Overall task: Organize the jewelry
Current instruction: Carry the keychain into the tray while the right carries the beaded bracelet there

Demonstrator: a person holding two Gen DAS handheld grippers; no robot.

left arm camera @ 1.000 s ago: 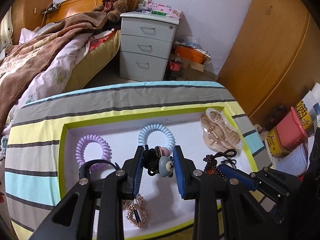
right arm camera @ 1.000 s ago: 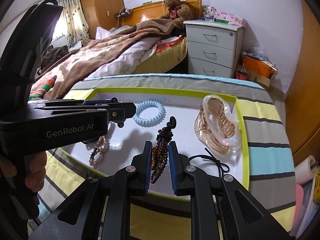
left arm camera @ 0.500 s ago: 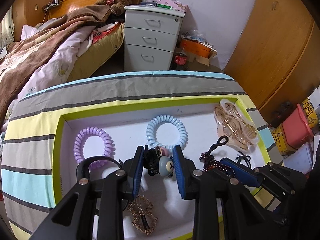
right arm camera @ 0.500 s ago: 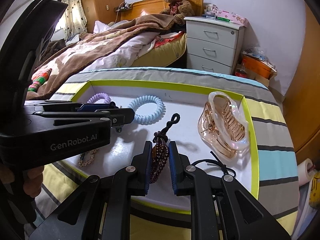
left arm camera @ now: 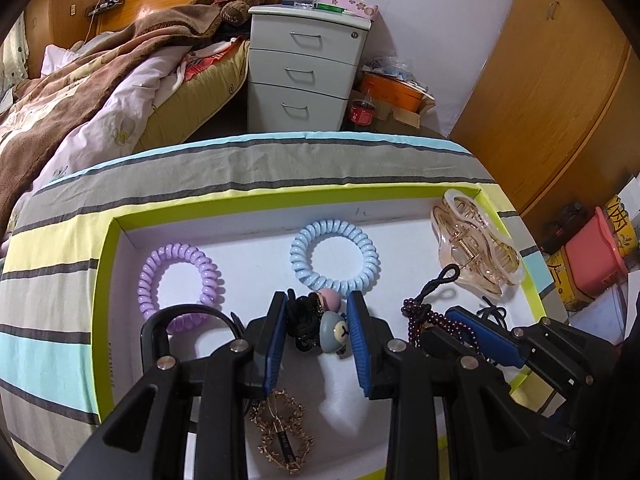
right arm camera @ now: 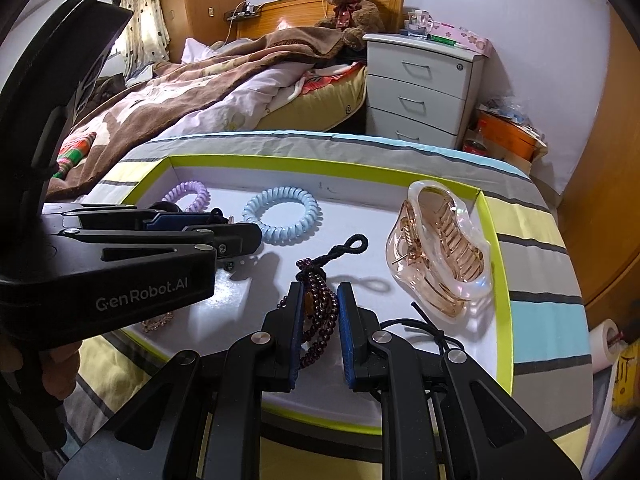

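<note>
In my left claw (left arm camera: 316, 330) I hold a black elastic hair tie with a pink bead and a grey-blue bear charm (left arm camera: 320, 326); both blue pads press on it, just above the white floor of the shallow tray with the lime-green rim (left arm camera: 280, 194). My right claw (right arm camera: 319, 322) is closed on a dark purple beaded bracelet with a black cord loop (right arm camera: 320, 300), and the loop sticks out beyond the fingertips. In the tray also lie a lilac spiral hair ring (left arm camera: 178, 280), a pale blue spiral hair ring (left arm camera: 334, 256), a clear amber plastic hair clip (left arm camera: 474, 246) in the far right corner, and a gold filigree barrette (left arm camera: 282, 436) near the front edge. The barrette is partly hidden behind my left claw, and in the right wrist view I see only a small piece of it. A thin black cord (right arm camera: 434, 332) goes under the right claw, so its full shape I cannot tell. The tray stands on a worktop with a striped cloth (left arm camera: 52, 344).
</note>
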